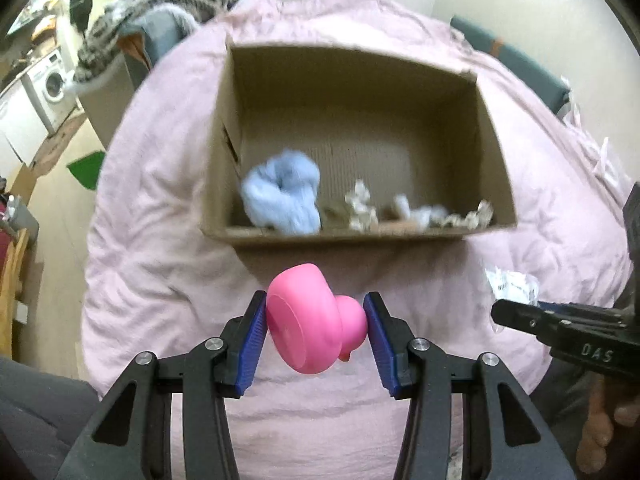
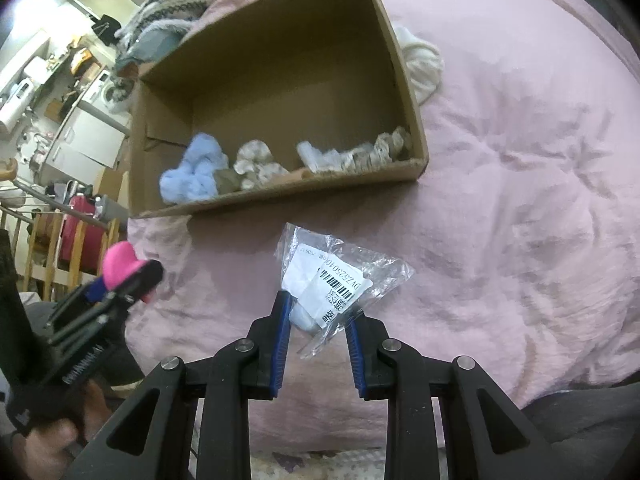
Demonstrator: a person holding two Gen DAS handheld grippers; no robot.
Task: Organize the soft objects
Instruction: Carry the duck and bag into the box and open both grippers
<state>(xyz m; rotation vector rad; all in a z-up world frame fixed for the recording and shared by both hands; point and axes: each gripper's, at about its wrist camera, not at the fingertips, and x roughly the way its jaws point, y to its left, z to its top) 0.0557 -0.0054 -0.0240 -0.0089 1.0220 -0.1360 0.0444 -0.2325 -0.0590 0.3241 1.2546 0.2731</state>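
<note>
Left gripper (image 1: 316, 322) pinches pink rubber duck (image 1: 312, 320) short of cardboard box (image 1: 496, 160) for drop-in; right gripper (image 2: 318, 320) fingers spread around plastic bag (image 2: 344, 276).

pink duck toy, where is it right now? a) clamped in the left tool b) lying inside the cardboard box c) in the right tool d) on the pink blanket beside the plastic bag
a: the pink duck toy sits squeezed between the blue pads of the left tool, in front of the cardboard box, not in it.
</note>
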